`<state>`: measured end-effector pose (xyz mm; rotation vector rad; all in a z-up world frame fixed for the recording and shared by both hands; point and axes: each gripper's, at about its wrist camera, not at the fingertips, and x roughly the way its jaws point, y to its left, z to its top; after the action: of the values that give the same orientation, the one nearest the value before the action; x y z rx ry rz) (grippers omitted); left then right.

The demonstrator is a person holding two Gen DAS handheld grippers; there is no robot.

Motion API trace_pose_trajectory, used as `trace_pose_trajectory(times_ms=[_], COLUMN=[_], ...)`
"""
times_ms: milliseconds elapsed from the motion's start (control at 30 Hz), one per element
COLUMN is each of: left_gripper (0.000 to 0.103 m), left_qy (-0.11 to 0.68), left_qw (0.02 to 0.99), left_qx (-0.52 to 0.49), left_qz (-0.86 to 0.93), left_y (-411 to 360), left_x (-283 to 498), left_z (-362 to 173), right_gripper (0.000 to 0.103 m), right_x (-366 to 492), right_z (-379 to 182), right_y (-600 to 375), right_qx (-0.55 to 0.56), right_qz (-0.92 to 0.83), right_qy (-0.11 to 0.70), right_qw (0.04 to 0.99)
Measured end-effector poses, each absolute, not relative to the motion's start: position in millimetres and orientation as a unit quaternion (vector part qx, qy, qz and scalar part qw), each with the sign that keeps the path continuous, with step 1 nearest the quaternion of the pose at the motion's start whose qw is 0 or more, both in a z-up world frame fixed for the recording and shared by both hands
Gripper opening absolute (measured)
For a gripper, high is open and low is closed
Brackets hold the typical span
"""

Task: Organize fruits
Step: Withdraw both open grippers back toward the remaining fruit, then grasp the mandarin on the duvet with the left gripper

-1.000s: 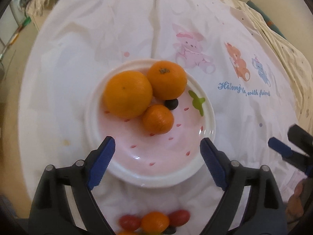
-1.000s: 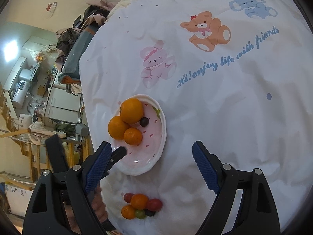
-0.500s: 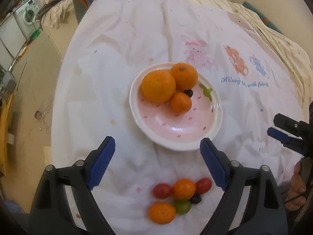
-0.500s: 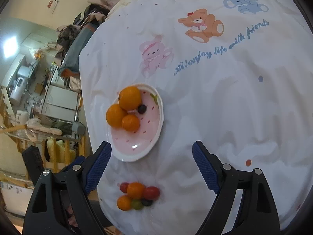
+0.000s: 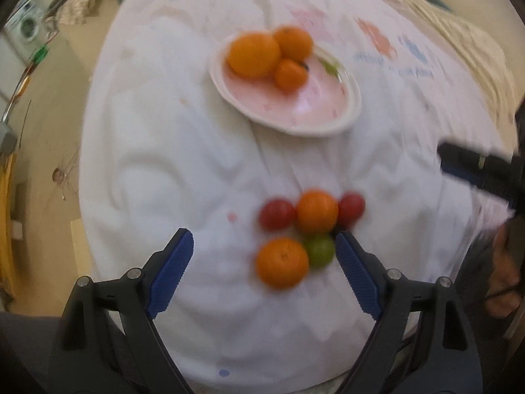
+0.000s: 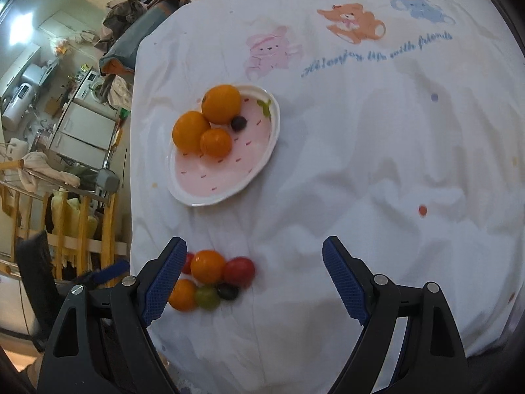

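Wrinkled white cloth (image 6: pixel 361 170) carries the plate (image 6: pixel 262 161) far and loose fruit cluster (image 5: pixel 305 229) near; both grippers, left gripper (image 5: pixel 264 264) and right gripper (image 6: pixel 254 274), gape empty, so any nudge risks rolling fruit off the near edge.

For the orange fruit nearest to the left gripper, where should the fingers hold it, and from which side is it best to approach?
Probably from above, with the left gripper closing across the near orange's widest middle. It is round and sits stem-up on the cloth. A green fruit touches its right side, so one finger should slide into that narrow seam, the other onto the free left side.
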<state>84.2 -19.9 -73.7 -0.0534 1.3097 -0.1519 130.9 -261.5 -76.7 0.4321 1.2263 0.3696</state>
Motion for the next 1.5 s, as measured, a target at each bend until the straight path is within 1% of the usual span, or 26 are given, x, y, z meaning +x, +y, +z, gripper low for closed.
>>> trace_pose_trajectory(times_ms=[33, 100, 267, 333, 400, 433, 500, 567, 600, 667, 733, 767, 1033, 1300, 1500], left_gripper=[0.085, 0.078, 0.078, 0.075, 0.065, 0.064, 0.058, 0.057, 0.053, 0.049, 0.043, 0.038, 0.035, 0.035, 0.035], left_qy=[0.614, 0.622, 0.623, 0.623, 0.626, 0.63, 0.635, 0.638, 0.639, 0.643, 0.647, 0.648, 0.635, 0.568, 0.543], left_qw=[0.785, 0.779, 0.776, 0.776, 0.774, 0.77, 0.765, 0.763, 0.762, 0.758, 0.755, 0.754, 0.767, 0.82, 0.836], left_qx=[-0.019, -0.023, -0.048, -0.04, -0.036, -0.038, -0.045, -0.047, -0.05, -0.056, -0.063, -0.061, -0.052, -0.064, -0.082], left_qz=[-0.073, -0.078, -0.085, -0.088, -0.091, -0.092, -0.093, -0.092, -0.091, -0.092, -0.092, -0.088, -0.077, -0.039, -0.016], left_y=[-23, -26, -27, -29, -31, -32, -31, -31, -31, -29, -26, -25, -19, 1, 13], left_x=[82, 78, 76, 74, 74, 75, 75, 77, 77, 78, 78, 79, 78, 81, 85], left_z=[-78, -84, -89, -91, -94, -96, -99, -101, -102, -103, -105, -105, -94, -57, -47], right_gripper=[0.087, 0.087, 0.087, 0.087, 0.087, 0.087, 0.087, 0.087, 0.087, 0.087, 0.087, 0.087, 0.087, 0.087, 0.087], right_x=[128, 124, 118, 119, 119, 119, 118, 118, 118, 119, 121, 121, 121, 122, 123], right_z=[-77, -79, -88, -91, -93, -93, -94, -95, -96, -97, -99, -100, -100, -103, -106], right_y=[-262, -262, -267, -272, -276, -278, -281, -282, -282, -281, -281, -280, -277, -276, -270], right_qx=[0.202, 0.206, 0.198, 0.2, 0.205, 0.208, 0.214, 0.215, 0.215, 0.214, 0.215, 0.216, 0.218, 0.219, 0.208], right_qz=[0.168, 0.163, 0.135, 0.126, 0.119, 0.116, 0.113, 0.112, 0.112, 0.113, 0.114, 0.115, 0.121, 0.118, 0.12], right_qy=[0.567, 0.569, 0.581, 0.583, 0.583, 0.583, 0.582, 0.583, 0.584, 0.586, 0.588, 0.589, 0.59, 0.595, 0.601], right_qw=[0.781, 0.779, 0.778, 0.777, 0.777, 0.777, 0.776, 0.776, 0.775, 0.774, 0.772, 0.77, 0.768, 0.765, 0.762])
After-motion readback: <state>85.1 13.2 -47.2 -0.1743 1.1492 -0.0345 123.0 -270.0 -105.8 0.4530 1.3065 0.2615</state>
